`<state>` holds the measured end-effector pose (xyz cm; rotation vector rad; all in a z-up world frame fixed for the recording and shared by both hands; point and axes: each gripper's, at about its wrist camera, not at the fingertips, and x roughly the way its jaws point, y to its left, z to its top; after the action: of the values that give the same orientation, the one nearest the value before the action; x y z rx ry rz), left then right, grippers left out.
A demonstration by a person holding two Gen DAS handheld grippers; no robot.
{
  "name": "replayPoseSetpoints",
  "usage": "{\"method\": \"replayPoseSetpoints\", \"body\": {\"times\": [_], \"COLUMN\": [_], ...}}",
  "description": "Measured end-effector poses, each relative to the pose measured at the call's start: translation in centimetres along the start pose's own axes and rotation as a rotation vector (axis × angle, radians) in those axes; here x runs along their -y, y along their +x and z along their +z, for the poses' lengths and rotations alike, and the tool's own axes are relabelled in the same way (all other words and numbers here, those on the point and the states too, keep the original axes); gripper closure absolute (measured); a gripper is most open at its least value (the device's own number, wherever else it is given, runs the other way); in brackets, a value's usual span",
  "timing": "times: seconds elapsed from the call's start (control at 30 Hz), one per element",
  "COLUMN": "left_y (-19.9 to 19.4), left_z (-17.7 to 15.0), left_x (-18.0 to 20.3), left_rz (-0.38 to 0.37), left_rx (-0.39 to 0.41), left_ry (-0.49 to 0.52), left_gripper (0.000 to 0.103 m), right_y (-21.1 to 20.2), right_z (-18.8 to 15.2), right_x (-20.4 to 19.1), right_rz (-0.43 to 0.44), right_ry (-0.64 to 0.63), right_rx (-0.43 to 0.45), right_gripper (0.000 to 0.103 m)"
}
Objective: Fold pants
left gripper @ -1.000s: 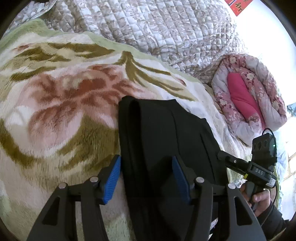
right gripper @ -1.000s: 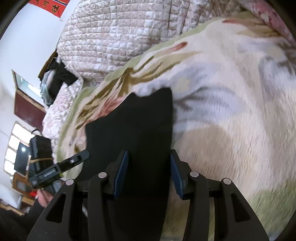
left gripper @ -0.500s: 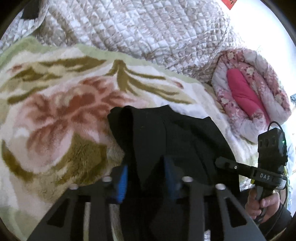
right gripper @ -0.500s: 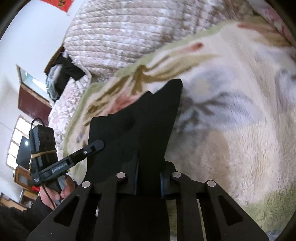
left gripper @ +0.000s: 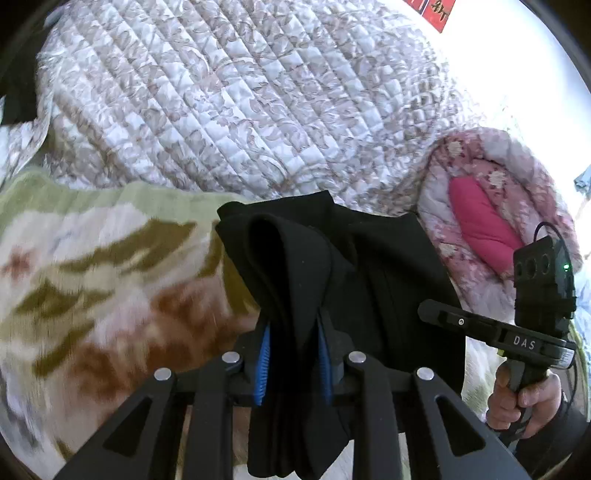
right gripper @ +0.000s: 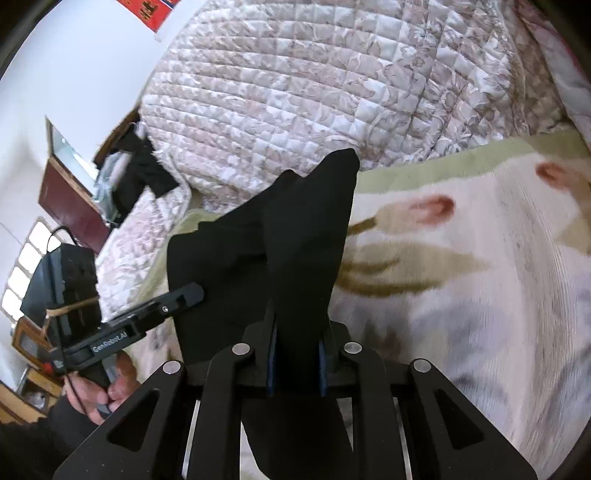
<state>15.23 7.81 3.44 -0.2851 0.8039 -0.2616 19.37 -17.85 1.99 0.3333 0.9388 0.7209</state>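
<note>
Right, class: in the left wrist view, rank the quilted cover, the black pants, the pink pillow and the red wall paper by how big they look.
1. quilted cover
2. black pants, though nearness to the camera inflates them
3. pink pillow
4. red wall paper, cut off by the frame edge

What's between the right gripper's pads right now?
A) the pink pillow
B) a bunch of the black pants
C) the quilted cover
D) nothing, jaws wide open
B: in the right wrist view the right gripper has both pads pressed against a bunched fold of the black pants, which stand up off the floral blanket.
</note>
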Motion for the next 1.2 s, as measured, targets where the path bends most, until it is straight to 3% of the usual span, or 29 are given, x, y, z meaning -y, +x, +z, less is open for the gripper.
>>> {"method": "replayPoseSetpoints", "body": {"times": [0.17, 0.27, 0.37, 0.47, 0.63, 0.7, 0.77, 0.87, 0.93, 1.07, 1.2], "left_y": [3.3, 4.9, 4.5, 2.8, -0.8, -1.3, -0.6, 1.2, -0.6, -3.0, -3.1], "left_z": [0.7, 0.5, -0.1, -0.9, -2.9, -4.2, -6.0, -8.1, -8.6, -9.7, -11.2], "left_x": [-1.1, -2.0, -3.4, -4.2, -1.0, 0.7, 2.0, 2.1, 2.7, 3.7, 4.0], "left_rz": [0.024, 0.064, 0.13, 0.156, 0.083, 0.047, 0.058, 0.159, 0.165, 0.195, 0.227], "left_rx": [-0.044, -0.058, -0.035, -0.021, 0.04, 0.043, 0.02, -0.071, -0.035, -0.02, -0.031], "left_ry": [0.011, 0.019, 0.007, -0.01, 0.049, 0.083, 0.141, 0.16, 0.17, 0.141, 0.107], "left_gripper": [0.078, 0.073, 0.074, 0.074, 0.075, 0.075, 0.074, 0.074, 0.074, 0.074, 0.071], "right_y": [2.4, 2.7, 0.6, -1.1, -2.0, -0.5, 0.5, -2.0, -3.1, -3.8, -3.5], "right_z": [0.0, -0.1, -0.5, -1.3, -5.1, -6.9, -8.2, -8.9, -9.7, -11.7, -13.8], "right_x": [2.2, 3.6, 3.4, 2.2, -1.8, -2.0, -1.5, -2.9, -3.6, -4.2, -4.6], "right_rz": [-0.04, -0.126, -0.215, -0.229, -0.269, -0.276, -0.321, -0.319, -0.322, -0.323, -0.337], "right_ry": [0.033, 0.046, -0.014, -0.058, -0.193, -0.205, -0.195, -0.205, -0.202, -0.195, -0.188], "right_rx": [-0.041, -0.062, -0.006, 0.032, 0.058, -0.012, -0.078, -0.03, -0.026, -0.031, -0.066], "right_gripper": [0.085, 0.081, 0.078, 0.078, 0.078, 0.078, 0.078, 0.078, 0.075, 0.05, 0.049]}}
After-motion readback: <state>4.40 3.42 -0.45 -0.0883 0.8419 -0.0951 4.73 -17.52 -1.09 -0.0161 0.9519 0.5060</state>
